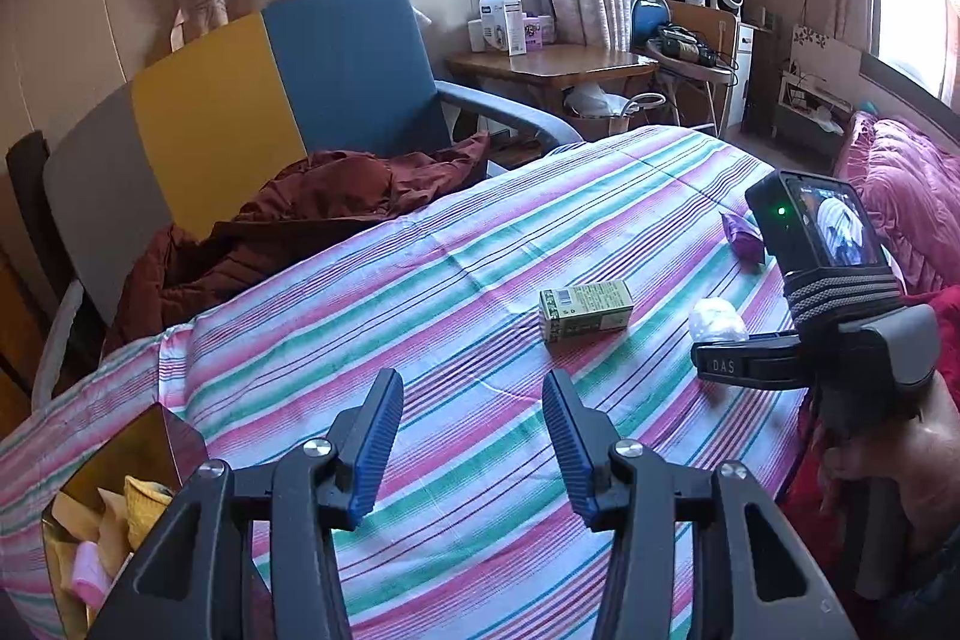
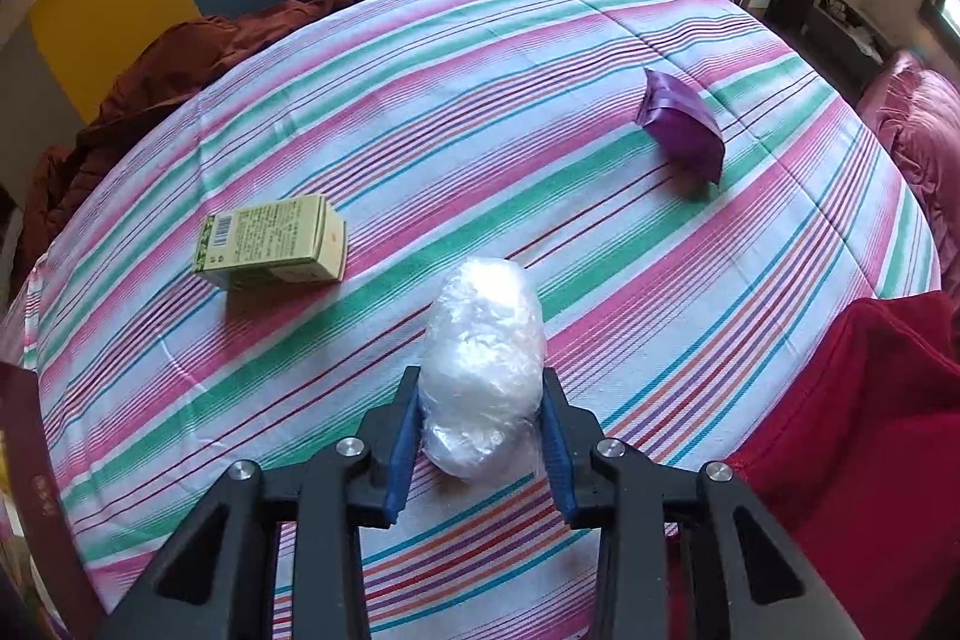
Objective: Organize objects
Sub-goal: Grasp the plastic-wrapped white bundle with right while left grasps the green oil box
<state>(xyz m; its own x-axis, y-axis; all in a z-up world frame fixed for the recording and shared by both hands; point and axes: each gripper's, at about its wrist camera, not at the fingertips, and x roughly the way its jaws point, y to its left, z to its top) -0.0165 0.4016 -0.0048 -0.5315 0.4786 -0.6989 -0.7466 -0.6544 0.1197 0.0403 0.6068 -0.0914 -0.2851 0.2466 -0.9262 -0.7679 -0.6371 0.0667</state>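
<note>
A clear plastic bundle [image 2: 483,364] lies on the striped bedspread [image 2: 540,40]. My right gripper [image 2: 480,394] is closed around its near end, both blue pads touching it. The bundle also shows in the left wrist view [image 1: 717,319], in front of the right gripper's body. A green box [image 2: 273,241] lies to its left; it also shows in the left wrist view [image 1: 585,310]. A purple packet [image 2: 681,124] lies far right; its tip shows in the left wrist view [image 1: 744,235]. My left gripper [image 1: 474,394] is open and empty above the bedspread, short of the green box.
A gold-lined box [image 1: 114,508] holding yellow and pink items sits at the left near edge. A brown jacket [image 1: 288,232] lies on a blue-and-yellow chair [image 1: 336,64] beyond the bed. A red cloth [image 2: 852,436] lies at the right. A wooden table [image 1: 552,67] stands behind.
</note>
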